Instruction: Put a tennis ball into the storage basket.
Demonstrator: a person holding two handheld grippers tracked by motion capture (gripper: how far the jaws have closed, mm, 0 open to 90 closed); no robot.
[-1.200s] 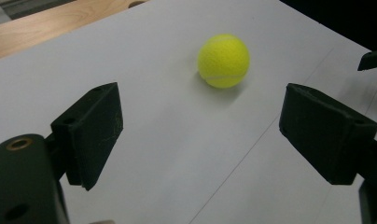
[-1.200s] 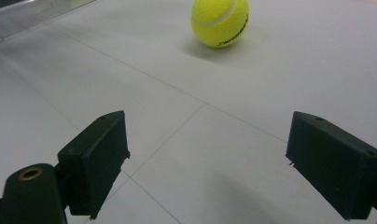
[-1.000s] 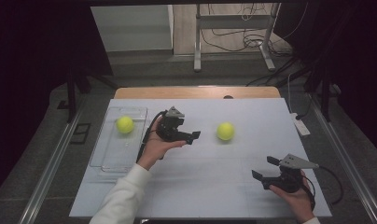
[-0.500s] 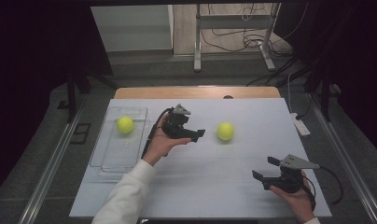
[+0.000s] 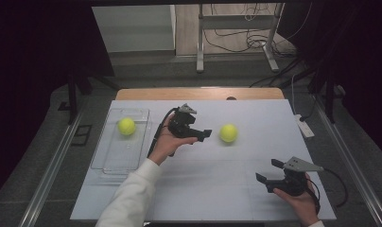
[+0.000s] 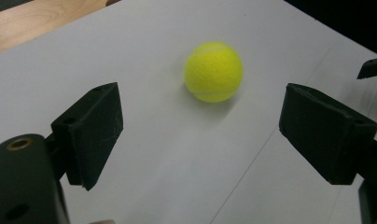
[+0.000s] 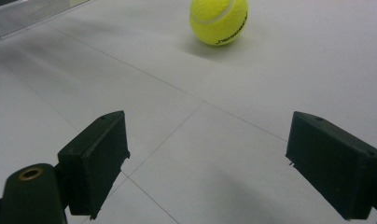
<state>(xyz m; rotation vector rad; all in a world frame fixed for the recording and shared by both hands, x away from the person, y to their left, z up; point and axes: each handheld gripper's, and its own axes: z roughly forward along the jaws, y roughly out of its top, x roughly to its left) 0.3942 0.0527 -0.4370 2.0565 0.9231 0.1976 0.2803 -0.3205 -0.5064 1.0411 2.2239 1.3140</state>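
While the left tool (image 5: 205, 134) hovers spread beside the tennis ball (image 5: 228, 133), it should centre both jaws around the ball before squeezing.

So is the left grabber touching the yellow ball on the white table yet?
Apart. In the left gripper view, bare white table lies between the open left gripper and the tennis ball, which sits ahead of both jaws.

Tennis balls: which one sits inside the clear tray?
The left tennis ball lies in the clear tray; the other tennis ball rests on the bare white table.
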